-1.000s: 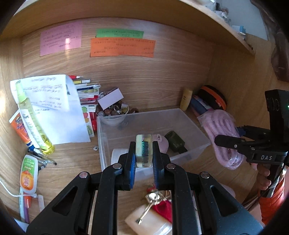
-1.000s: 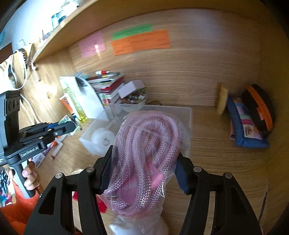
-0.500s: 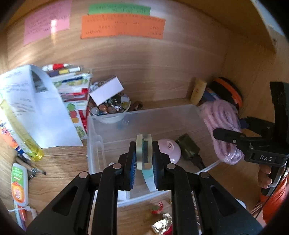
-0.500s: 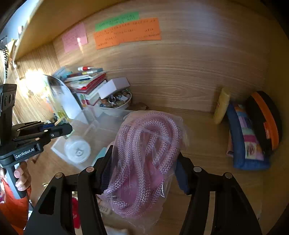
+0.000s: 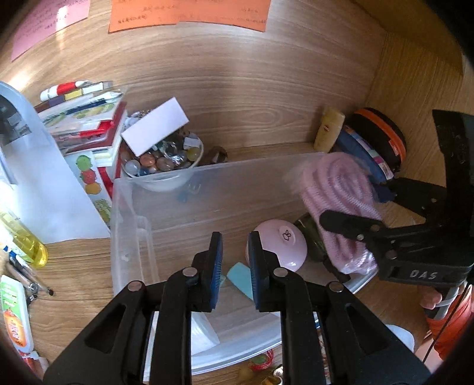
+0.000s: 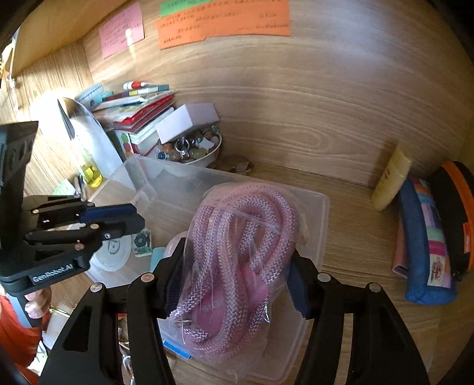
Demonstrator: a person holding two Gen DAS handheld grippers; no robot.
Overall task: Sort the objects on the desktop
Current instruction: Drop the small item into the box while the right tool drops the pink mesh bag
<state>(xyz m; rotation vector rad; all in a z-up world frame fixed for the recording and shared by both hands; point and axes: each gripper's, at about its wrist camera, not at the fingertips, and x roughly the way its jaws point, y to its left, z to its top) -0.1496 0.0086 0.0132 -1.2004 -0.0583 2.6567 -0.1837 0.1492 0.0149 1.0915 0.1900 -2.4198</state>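
Grippers, qty 2. Left gripper [image 5: 234, 238]: jaws drawn together to a narrow slit, nothing between pads, tips low inside clear bin [image 5: 130, 189], qty 1. Right gripper [image 6: 235, 257]: clamped on bagged pink rope [image 6: 237, 237], qty 1 bag, hanging over the bin's right end; approx. half the bag below the pads. Bin contents counted: pink round item [image 5: 278, 242] x1, teal piece [image 5: 241, 277] x1, white disc [image 6: 114, 251] x1, small printed card [image 6: 141, 242] x1, dark green item [image 5: 308, 228] x1. Behind bin: bowl [image 5: 166, 183] x1, filled w/ beads, white box [image 5: 155, 130] x1 resting across its rim; book stack [image 5: 86, 118] x1 to its left. Back wall notes: pink [image 6: 121, 29] x1, green [image 6: 183, 7] x1, orange [image 6: 225, 23] x1. Right of bin: cream tube [image 6: 391, 177] x1 leaning on wall, blue pouch [image 6: 423, 245] x1, black-orange case [image 6: 456, 207] x1. Yellow bottle [image 5: 23, 240] x1 at left. Hard to read: dark green item mostly hidden behind rope bag and right gripper; teal piece part-covered by left jaw; bead count not resolvable; note text illegible; green note cut off at frame top; rope bag blurred in left wrist view; small items at bin's near edge too obscured to ID.
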